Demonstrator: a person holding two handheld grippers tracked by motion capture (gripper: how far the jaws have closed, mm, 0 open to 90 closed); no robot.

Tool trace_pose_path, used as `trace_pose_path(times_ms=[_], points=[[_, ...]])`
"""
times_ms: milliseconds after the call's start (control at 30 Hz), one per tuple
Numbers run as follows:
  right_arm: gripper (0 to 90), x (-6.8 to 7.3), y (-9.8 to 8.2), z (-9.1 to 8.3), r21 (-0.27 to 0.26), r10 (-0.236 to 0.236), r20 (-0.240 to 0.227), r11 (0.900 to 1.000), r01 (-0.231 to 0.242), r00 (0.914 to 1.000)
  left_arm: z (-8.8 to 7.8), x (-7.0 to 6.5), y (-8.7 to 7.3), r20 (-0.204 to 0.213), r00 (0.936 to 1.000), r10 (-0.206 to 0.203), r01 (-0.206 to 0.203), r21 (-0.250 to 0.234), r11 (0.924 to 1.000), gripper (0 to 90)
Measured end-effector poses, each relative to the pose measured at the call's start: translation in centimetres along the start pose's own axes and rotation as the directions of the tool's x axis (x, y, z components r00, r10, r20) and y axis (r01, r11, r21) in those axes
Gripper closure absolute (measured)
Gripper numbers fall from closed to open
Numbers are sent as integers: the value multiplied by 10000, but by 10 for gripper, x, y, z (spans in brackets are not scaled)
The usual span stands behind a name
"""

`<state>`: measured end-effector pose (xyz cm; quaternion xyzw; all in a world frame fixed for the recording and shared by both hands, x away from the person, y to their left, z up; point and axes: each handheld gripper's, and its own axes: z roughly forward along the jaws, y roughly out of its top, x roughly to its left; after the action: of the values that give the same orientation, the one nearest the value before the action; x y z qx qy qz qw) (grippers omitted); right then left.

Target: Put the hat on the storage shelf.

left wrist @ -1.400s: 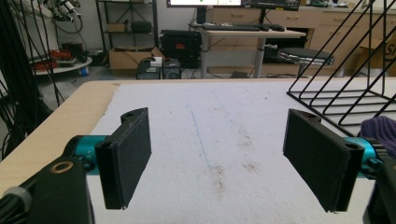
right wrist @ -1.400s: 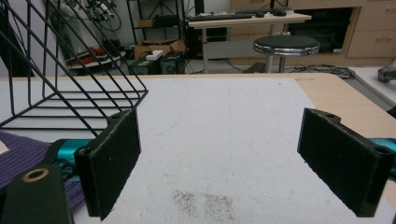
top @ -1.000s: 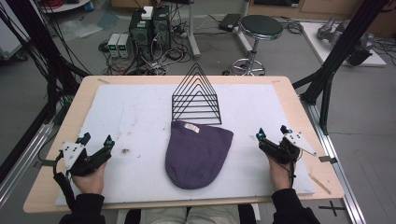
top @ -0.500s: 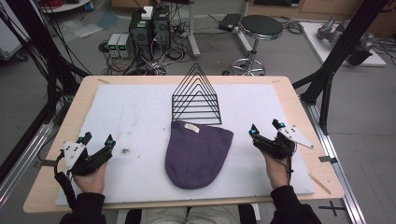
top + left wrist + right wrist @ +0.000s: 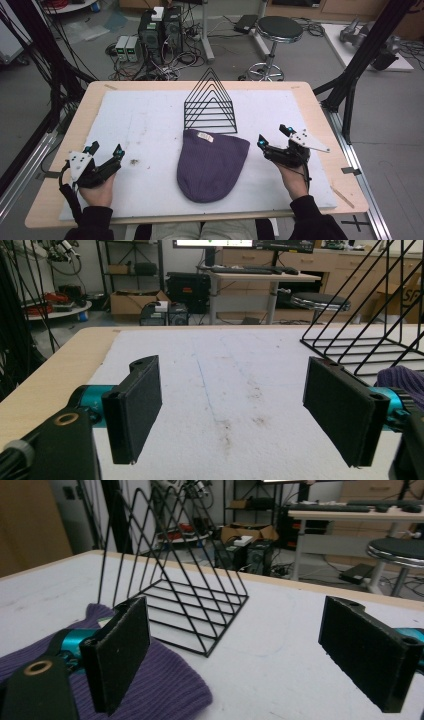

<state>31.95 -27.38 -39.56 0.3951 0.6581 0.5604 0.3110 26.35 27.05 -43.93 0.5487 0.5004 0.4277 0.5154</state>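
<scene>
Purple beanie (image 5: 211, 164) lies flat mid-table, its small pale label (image 5: 204, 136), unreadable, just before the wire rack (image 5: 210, 103). Left of the beanie, the left gripper (image 5: 105, 149) holds its fingers spread; right of it, the right gripper (image 5: 274, 135) likewise, empty.

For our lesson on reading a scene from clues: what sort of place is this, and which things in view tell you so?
Most likely a research lab or workshop set up for recording. Computer towers with tangled cables stand on the floor behind the table, black frame struts flank it, and desks with a keyboard stand farther back.
</scene>
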Motion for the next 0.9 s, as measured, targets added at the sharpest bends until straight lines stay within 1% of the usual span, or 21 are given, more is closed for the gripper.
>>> trace_pose_path(times_ms=[67,267,433,533,567,600,667,700,733,767,833,867,900], points=[[124,2,2,2,53,-136,-267,9999,137,9996,0,0,0,4,10000,-5,5,1,10000,237],[124,9,7,9,242,-396,-760,9988,415,9963,0,0,0,31,10000,-30,30,13,10000,237],[119,15,11,14,403,-543,-1310,9974,600,9899,1,1,-1,54,10000,-36,36,53,10000,237],[120,18,13,16,441,-521,-1711,9972,604,9839,1,1,-1,52,10000,-40,40,47,10000,237],[120,19,13,17,472,-369,-1846,9978,463,9821,1,1,-1,49,10000,-33,33,50,10000,237],[119,19,13,17,520,-306,-1996,9978,417,9794,1,1,-1,49,10000,-38,38,47,10000,237],[119,21,12,19,614,-356,-2278,9968,508,9731,1,1,-1,44,10000,-55,55,77,10000,237],[119,22,12,20,672,-395,-2455,9961,577,9686,1,1,-1,41,10000,-67,67,68,10000,237],[119,23,12,21,705,-495,-2713,9950,712,9612,1,1,-1,32,10000,-59,58,63,10000,237],[120,24,12,22,764,-474,-2882,9945,723,9564,0,1,-1,45,10000,-87,87,64,9999,237],[120,28,12,23,815,-575,-3325,9926,894,9414,0,1,-1,41,9999,-101,101,70,9999,237],[119,30,12,24,847,-615,-3489,9917,968,9352,0,1,-1,41,9999,-101,101,70,9999,237],[119,33,13,25,876,-674,-3716,9904,1072,9260,1,1,-1,69,9999,-115,115,72,9999,237]])
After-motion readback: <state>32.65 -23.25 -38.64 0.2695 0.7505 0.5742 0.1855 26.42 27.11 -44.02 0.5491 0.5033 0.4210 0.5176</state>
